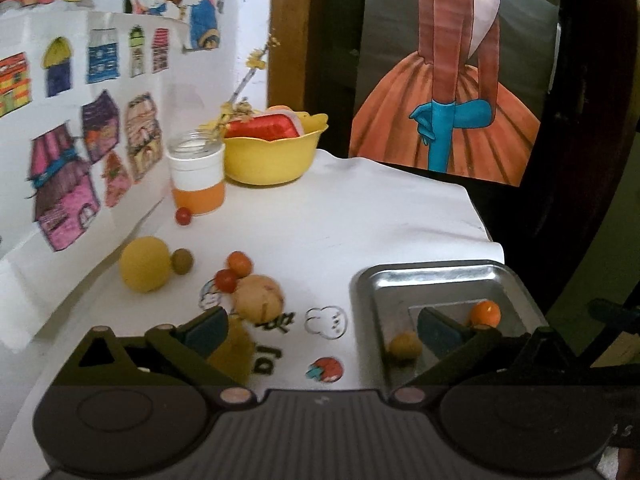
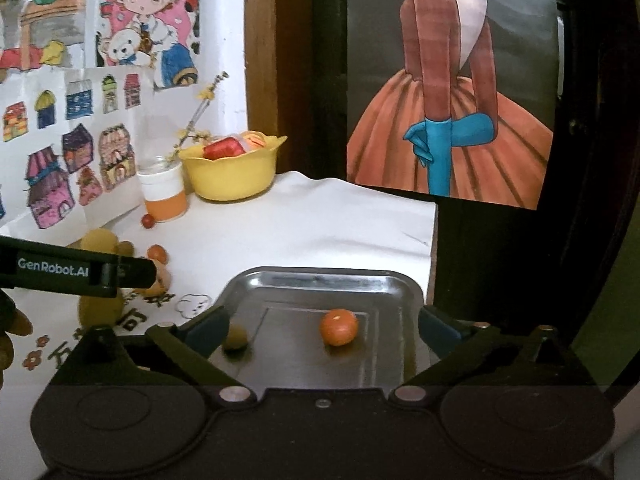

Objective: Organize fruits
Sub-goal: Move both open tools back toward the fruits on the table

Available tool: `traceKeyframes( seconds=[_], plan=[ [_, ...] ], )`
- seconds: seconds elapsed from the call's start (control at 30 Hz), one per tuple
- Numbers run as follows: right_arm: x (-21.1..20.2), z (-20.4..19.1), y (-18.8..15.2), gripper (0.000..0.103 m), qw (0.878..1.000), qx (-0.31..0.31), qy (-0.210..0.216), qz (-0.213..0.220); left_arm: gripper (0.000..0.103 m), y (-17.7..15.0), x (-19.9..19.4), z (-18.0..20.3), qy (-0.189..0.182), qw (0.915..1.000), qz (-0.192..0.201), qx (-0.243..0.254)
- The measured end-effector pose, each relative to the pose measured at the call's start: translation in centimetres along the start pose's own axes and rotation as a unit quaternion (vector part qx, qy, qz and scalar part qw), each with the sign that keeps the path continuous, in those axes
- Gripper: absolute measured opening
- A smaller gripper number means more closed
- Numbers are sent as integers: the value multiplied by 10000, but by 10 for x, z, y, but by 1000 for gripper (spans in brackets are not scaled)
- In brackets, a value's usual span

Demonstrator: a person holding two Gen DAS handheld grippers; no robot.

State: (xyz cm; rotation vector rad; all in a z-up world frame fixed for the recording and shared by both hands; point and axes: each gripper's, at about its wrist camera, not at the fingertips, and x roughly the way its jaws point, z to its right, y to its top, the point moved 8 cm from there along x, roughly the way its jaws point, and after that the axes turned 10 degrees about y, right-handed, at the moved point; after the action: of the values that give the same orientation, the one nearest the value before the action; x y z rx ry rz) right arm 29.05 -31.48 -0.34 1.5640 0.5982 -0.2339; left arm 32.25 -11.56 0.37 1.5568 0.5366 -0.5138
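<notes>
Both tongs spread, empty; I'd pinch the beige fruit (image 1: 258, 297) lightly across its middle: round, probably light, rolls.

open: tabletop (image 2: 320, 224) centre | blocked: bowl (image 2: 232, 180), jar (image 2: 164, 196) far-left

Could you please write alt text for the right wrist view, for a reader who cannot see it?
The open right gripper hovers over a metal tray holding a small orange fruit and a yellowish fruit. To the left, the left gripper reaches over loose fruit on the white table; a yellow bowl stands behind.
</notes>
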Motion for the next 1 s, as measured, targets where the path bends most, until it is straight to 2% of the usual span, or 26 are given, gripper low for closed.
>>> traceKeyframes(
  seconds=[0.37, 0.53, 0.7, 1.0],
  plan=[
    [-17, -54, -16, 102, 9987, -207, 402, -233, 103, -35, -19, -54, 362, 9989, -306, 15],
    [-17, -83, -25, 102, 9966, -342, 635, -388, 103, -53, -19, -77, 379, 9971, -636, -163],
    [-15, -107, -38, 102, 9937, -427, 831, -611, 103, -66, -20, -97, 517, 9961, -698, -129],
    [-11, -141, -63, 102, 9871, -392, 1083, -1111, 103, -85, -22, -119, 490, 9951, -830, -230]
  ],
)
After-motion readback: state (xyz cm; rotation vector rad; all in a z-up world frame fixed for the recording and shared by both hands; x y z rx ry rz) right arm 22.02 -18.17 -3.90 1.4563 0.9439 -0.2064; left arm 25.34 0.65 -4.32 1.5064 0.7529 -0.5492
